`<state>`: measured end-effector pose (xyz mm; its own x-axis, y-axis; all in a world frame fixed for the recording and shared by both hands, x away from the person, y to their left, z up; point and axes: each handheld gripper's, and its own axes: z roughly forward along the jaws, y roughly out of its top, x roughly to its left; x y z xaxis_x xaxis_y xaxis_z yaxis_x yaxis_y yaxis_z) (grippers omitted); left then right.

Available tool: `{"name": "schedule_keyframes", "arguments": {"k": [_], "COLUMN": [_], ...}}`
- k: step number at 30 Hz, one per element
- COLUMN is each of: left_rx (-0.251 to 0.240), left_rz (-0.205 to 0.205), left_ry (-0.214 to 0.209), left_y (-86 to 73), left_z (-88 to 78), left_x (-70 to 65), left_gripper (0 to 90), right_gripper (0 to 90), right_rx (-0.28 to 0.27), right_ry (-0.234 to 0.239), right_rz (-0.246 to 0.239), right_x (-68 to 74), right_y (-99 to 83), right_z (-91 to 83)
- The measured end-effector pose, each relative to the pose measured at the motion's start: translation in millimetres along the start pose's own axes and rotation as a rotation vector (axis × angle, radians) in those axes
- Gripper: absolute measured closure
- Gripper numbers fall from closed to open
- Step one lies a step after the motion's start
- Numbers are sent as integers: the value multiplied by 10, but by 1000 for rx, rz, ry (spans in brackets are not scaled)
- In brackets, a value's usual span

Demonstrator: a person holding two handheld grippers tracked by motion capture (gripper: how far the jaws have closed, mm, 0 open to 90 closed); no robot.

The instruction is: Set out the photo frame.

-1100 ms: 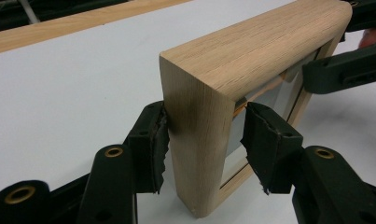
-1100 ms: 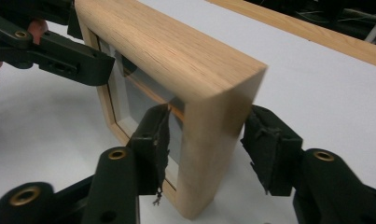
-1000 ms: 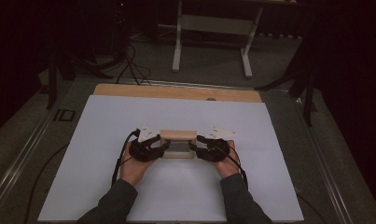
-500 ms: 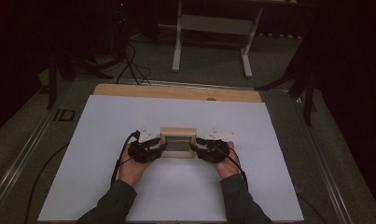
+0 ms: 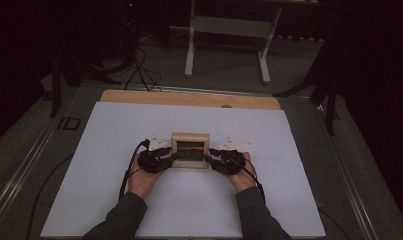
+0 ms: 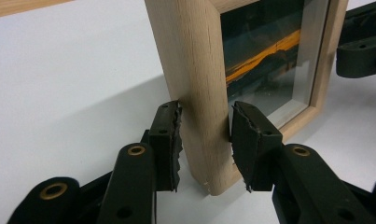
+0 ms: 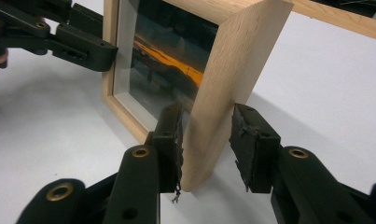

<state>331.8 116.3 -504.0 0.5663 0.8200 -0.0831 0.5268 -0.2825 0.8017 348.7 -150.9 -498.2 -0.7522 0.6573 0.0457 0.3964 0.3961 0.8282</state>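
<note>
High view: a wooden picture frame point(image 5: 190, 150) stands near the middle of the white table sheet point(image 5: 104, 150), with the left gripper point(image 5: 165, 158) at its left edge and the right gripper point(image 5: 215, 159) at its right edge.

Left gripper view: the jaws have just been closing and now straddle the frame's side bar point(image 6: 195, 93); both pads point(image 6: 169, 135) touch the wood, about half open, gripping it.

Right gripper view: the jaws have just been closing around the other side bar point(image 7: 232, 79). The left pad point(image 7: 172, 140) presses the wood; a narrow gap shows at the right pad, so the grasp looks incomplete.
</note>
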Motion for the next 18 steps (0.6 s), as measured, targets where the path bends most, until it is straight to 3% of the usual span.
{"name": "schedule_keyframes", "arguments": {"k": [11,18], "left_rx": [-1,1], "left_rz": [1,-1], "left_ry": [-10,-12], "left_y": [-1,1], "left_z": [-9,-16], "left_x": [-14,-17], "left_gripper": [613,549], "right_gripper": [639,615], "right_rx": [22,22], "right_ry": [-7,-7], "right_rz": [2,-4], "right_x": [-16,-11], "right_y": [-24,-19], "right_z": [31,23]}}
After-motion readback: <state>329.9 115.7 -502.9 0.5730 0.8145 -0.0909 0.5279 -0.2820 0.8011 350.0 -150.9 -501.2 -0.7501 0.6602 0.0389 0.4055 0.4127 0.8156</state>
